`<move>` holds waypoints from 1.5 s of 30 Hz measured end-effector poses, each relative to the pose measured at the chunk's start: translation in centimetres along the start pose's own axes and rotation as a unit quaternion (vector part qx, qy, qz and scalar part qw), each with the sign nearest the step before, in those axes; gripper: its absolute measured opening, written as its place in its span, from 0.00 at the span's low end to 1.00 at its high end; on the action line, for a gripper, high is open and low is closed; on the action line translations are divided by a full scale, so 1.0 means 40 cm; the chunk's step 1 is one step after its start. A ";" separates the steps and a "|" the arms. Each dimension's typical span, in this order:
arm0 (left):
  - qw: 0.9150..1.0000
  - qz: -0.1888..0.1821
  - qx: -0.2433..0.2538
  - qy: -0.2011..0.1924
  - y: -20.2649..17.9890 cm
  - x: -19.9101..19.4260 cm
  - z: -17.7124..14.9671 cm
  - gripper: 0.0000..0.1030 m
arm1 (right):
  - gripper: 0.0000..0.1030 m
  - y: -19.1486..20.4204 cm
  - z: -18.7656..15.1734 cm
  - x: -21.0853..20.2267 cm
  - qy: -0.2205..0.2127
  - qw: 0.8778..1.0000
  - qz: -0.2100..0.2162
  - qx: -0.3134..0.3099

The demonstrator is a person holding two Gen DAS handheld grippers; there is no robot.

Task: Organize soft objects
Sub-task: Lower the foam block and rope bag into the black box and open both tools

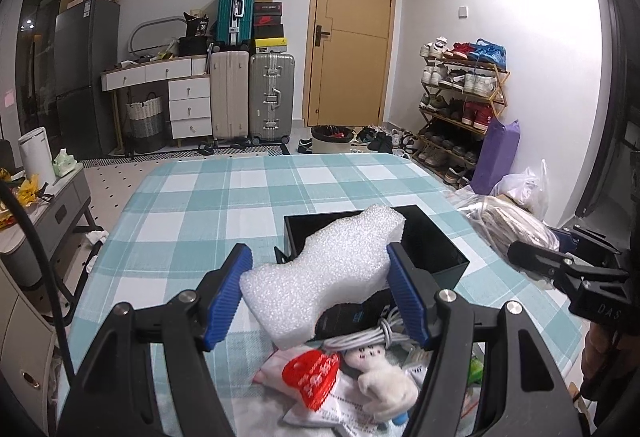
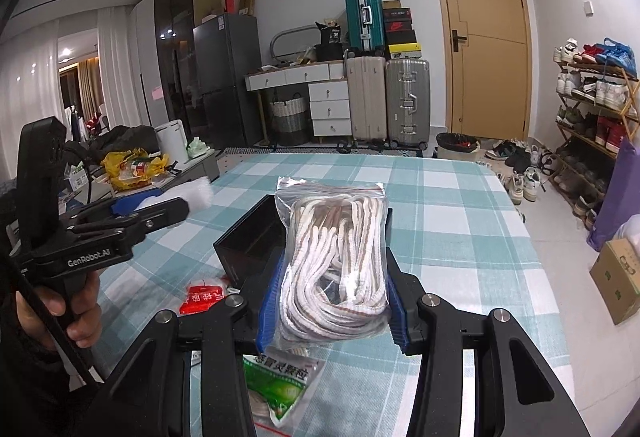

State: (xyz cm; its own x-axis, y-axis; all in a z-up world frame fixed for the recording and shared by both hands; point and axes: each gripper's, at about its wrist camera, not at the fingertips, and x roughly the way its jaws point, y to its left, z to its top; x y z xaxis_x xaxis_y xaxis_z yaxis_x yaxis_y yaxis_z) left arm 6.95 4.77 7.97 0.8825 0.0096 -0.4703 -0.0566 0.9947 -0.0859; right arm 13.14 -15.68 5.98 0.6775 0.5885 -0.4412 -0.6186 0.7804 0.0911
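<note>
My left gripper (image 1: 320, 289) is shut on a white foam piece (image 1: 324, 269) and holds it above the table, in front of an open black box (image 1: 436, 237). My right gripper (image 2: 332, 301) is shut on a clear zip bag of white rope (image 2: 336, 261), held upright over the near edge of the black box (image 2: 248, 241). The bag also shows at the right in the left wrist view (image 1: 508, 225). Below the left gripper lie a white plush toy (image 1: 384, 385), a red packet (image 1: 312, 377) and a coiled white cable (image 1: 368, 335).
The table has a teal checked cloth (image 1: 224, 205). A green sachet (image 2: 280, 385) lies under the right gripper and the red packet (image 2: 200, 297) to its left. Suitcases (image 1: 252, 97), a door and a shoe rack (image 1: 460, 105) stand beyond the table.
</note>
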 end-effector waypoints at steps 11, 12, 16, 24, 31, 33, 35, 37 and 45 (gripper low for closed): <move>1.000 0.003 -0.005 0.022 -0.004 0.093 0.026 0.66 | 0.44 0.006 0.025 0.096 0.035 0.999 -0.002 -0.007; 1.000 0.003 -0.007 0.023 -0.005 0.100 0.027 0.66 | 0.44 0.002 0.027 0.104 0.039 0.999 -0.003 -0.009; 1.000 0.007 -0.006 0.028 -0.008 0.127 0.029 0.66 | 0.44 -0.004 0.034 0.130 0.051 0.999 -0.005 -0.012; 0.999 0.009 -0.007 0.046 -0.019 0.181 0.017 0.66 | 0.44 0.000 0.036 0.165 0.071 0.997 -0.005 -0.018; 0.998 0.012 -0.005 0.056 -0.024 0.213 0.013 0.66 | 0.44 0.001 0.040 0.202 0.087 0.996 -0.007 -0.029; 0.998 0.014 -0.002 0.060 -0.027 0.220 0.011 0.66 | 0.44 0.000 0.040 0.213 0.093 0.995 -0.007 -0.031; 0.998 0.017 0.002 0.061 -0.031 0.226 0.010 0.66 | 0.44 0.003 0.042 0.222 0.097 0.995 -0.005 -0.036; 0.998 0.022 0.006 0.064 -0.033 0.234 0.008 0.66 | 0.44 0.002 0.046 0.233 0.101 0.994 -0.002 -0.038; 0.997 0.041 0.017 0.060 -0.037 0.253 0.012 0.66 | 0.44 -0.003 0.050 0.273 0.116 0.992 -0.003 -0.048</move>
State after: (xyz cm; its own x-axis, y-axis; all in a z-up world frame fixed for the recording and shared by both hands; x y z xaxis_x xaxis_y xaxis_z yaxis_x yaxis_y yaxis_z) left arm 16.19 3.46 3.75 0.8133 0.0799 -0.5763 -0.1081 0.9940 -0.0147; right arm 21.41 -8.94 2.94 0.5783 0.5103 -0.6366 -0.6570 0.7538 0.0074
